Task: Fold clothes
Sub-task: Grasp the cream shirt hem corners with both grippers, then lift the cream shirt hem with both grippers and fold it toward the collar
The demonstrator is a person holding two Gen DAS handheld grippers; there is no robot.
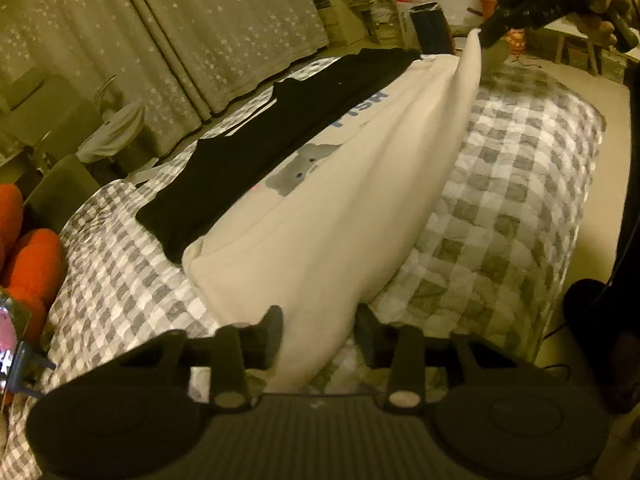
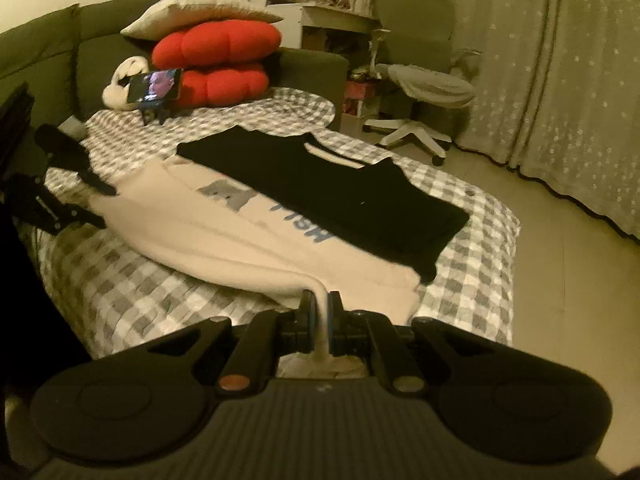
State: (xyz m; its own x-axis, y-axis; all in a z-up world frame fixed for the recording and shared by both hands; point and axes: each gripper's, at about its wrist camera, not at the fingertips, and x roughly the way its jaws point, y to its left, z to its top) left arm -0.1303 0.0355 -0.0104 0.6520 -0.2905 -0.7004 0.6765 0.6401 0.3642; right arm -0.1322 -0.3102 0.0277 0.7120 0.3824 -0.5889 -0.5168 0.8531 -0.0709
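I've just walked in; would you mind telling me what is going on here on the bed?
A person is folding a cream sweatshirt on a checked bedspread, with a gripper in each hand. The right gripper is shut on one edge of it and holds that edge raised. The left gripper has the other end of the same edge between its fingers, jaws not fully closed. A black garment lies flat partly over the sweatshirt's far side.
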